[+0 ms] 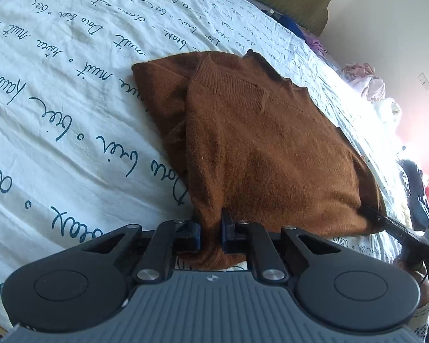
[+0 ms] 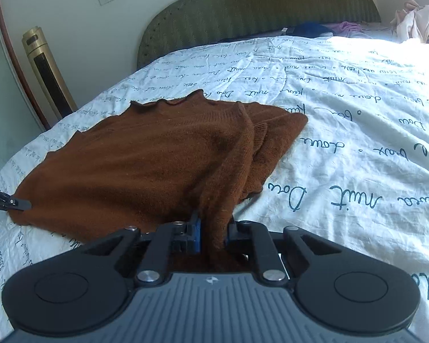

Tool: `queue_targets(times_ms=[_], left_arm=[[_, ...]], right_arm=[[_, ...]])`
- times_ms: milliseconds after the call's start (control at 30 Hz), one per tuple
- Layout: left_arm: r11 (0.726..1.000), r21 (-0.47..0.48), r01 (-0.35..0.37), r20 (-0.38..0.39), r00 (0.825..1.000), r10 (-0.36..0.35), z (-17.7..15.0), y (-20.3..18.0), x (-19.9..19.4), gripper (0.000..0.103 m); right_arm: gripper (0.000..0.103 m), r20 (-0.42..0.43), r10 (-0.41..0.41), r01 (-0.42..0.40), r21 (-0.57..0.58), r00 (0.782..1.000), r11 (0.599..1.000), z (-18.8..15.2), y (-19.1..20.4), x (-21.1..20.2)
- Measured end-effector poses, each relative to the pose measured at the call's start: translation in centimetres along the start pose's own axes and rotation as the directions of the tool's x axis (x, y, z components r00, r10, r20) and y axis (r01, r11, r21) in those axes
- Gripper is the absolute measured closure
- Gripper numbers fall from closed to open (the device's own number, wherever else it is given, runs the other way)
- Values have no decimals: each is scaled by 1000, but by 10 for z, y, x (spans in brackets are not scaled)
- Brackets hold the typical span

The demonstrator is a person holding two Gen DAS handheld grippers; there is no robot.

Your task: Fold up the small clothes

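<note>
Left wrist view: rust-brown knitted sweater (image 1: 266, 148) lies folded on the white bedsheet printed with blue handwriting (image 1: 57, 100); long axis runs from 6 o'clock up toward 12, ribbed band at the far end. Left gripper (image 1: 210, 234) has its blue-padded jaws pinched narrow on a bunched near corner of the knit at 6 o'clock. The right gripper's tip pokes in at 4 o'clock, touching the sweater's other near corner; its jaws are buried in fabric here. Right wrist view: same sweater (image 2: 146, 160) spreads from 6 toward 10–11 o'clock, wavy lettuce-edge hem along the far left side, folded layers stacked at 1 o'clock. Right gripper (image 2: 214, 234) clamps a gathered fold, jaws narrow on cloth. Olive-green padded headboard (image 2: 257, 8) at 12, gold tower appliance (image 2: 47, 71) at 10. The far pile of clothes (image 2: 417, 20) at 2 o'clock is overexposed, so items are hard to separate.
</note>
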State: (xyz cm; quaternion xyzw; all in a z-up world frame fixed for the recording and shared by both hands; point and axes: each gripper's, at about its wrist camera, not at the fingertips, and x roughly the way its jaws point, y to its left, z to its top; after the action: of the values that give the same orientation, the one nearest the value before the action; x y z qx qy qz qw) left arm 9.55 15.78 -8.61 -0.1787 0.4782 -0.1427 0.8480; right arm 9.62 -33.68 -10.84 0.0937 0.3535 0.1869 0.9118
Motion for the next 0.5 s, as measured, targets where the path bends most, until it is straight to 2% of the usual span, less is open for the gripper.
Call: queue_targets(times_ms=[167, 333, 500], left_arm=[[996, 84, -7, 6, 1000, 7, 0, -10, -12, 90], [995, 95, -19, 0, 1000, 19, 3, -1, -16, 90], [993, 104, -46, -13, 999, 47, -7, 13, -13, 90]], right_arm=[[94, 39, 14, -14, -10, 999, 1000, 1, 6, -15], [94, 66, 26, -24, -40, 997, 999, 2, 18, -34], [95, 40, 20, -18, -52, 999, 998, -17, 23, -43]])
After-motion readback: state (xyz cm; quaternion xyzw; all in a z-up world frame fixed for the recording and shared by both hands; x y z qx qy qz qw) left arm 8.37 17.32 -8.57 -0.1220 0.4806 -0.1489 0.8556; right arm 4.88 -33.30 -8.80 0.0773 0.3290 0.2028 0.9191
